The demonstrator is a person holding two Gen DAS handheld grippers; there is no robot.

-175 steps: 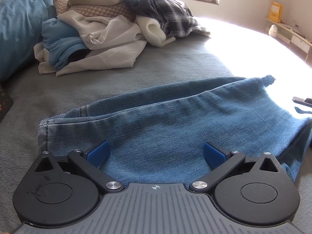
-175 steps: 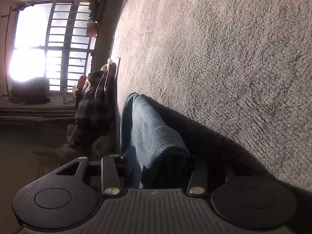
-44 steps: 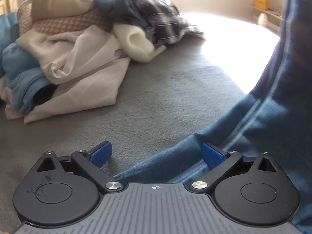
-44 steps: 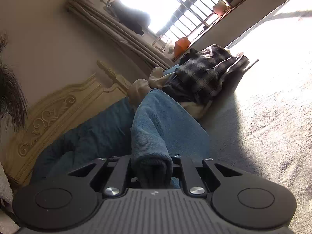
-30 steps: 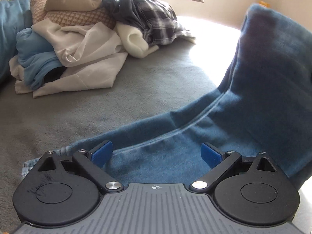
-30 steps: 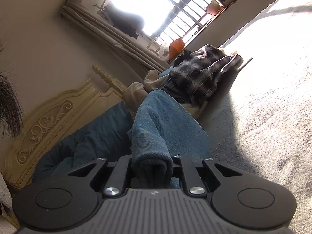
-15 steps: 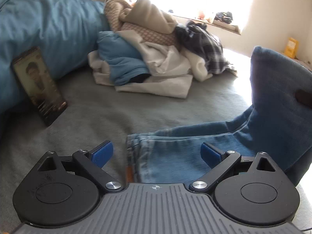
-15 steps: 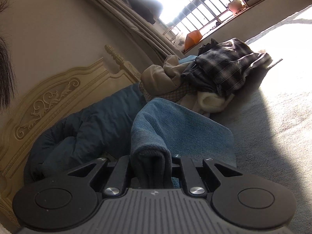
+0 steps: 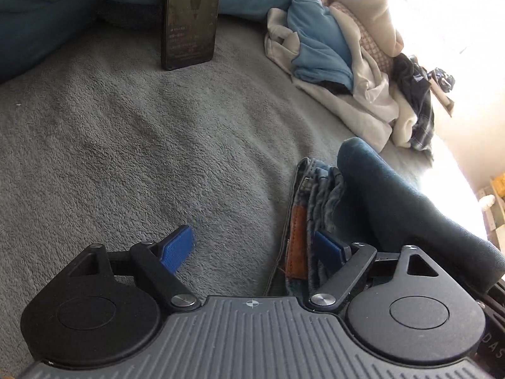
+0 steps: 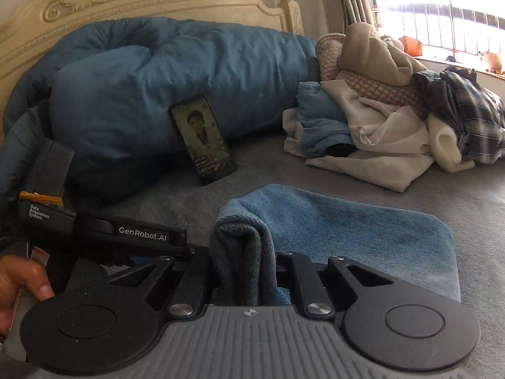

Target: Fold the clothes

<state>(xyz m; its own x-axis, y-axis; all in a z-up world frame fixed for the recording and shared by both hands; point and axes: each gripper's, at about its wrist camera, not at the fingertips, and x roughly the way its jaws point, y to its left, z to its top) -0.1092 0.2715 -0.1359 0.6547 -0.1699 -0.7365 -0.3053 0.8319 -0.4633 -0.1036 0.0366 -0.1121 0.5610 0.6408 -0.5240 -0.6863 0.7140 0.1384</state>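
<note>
The right claw (image 10: pixel 243 271) is clenched on a thick bunched end of the jeans (image 10: pixel 363 237), the denim squeezed up between its fingers. Half a second ago that end was still held high in the air; now it has come down and the blue panel beyond the claw lies nearly flat over the rest of the garment. The left claw (image 9: pixel 252 249) is released, its blue pads (image 9: pixel 176 248) spread wide, one over bare grey blanket (image 9: pixel 126 145) and the other right at the waistband, beside the orange leather patch (image 9: pixel 296 240). It was further along the leg a moment back and has swung round to the waist end. The jeans sit on the bed in front of both claws, doubled over lengthwise. I'd judge the fold is landing and wants only letting go and smoothing. Further off, a phone (image 10: pixel 203 139) leans on the rolled blue duvet (image 10: pixel 157 88), and a heap of unfolded clothes (image 10: pixel 388 117) waits by the window.
</note>
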